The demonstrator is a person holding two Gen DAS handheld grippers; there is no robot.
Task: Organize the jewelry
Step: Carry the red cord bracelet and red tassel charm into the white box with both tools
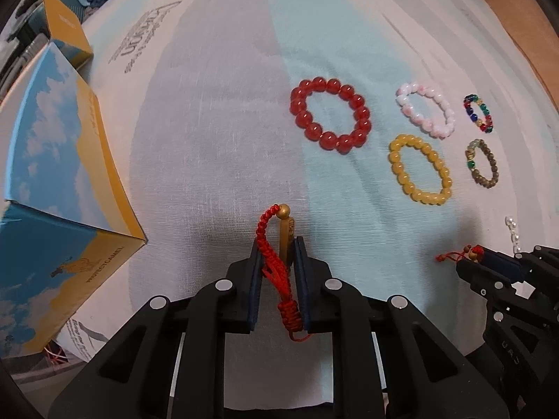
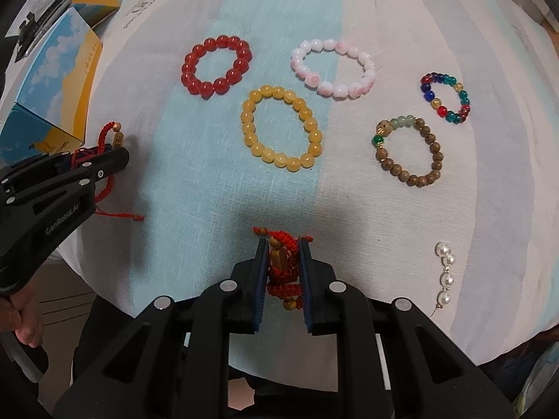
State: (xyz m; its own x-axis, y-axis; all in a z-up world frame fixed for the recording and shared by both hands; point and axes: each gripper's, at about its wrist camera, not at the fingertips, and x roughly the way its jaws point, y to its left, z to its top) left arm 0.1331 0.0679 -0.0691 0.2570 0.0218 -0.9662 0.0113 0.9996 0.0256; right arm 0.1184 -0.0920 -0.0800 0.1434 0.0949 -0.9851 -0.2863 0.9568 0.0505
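left tongs [image 1: 278,244]: clamped on a red cord bracelet [image 1: 276,262] with a gold charm, low centre of the left view, long axis running straight up the frame

right tongs [image 2: 282,244]: clamped on a second red cord bracelet [image 2: 283,272], bunched up between the pads, bottom centre

only in right view: whole pearl strand [image 2: 444,276] lower right, plus "GenRobot.AI" on the other gripper's side

writing: "PROTECTCAMEL" on the blue-yellow box [image 1: 66,174], left edge

beads: red bracelet [image 1: 331,114], yellow bracelet [image 1: 420,174], both flat on the striped cloth [image 1: 216,132]
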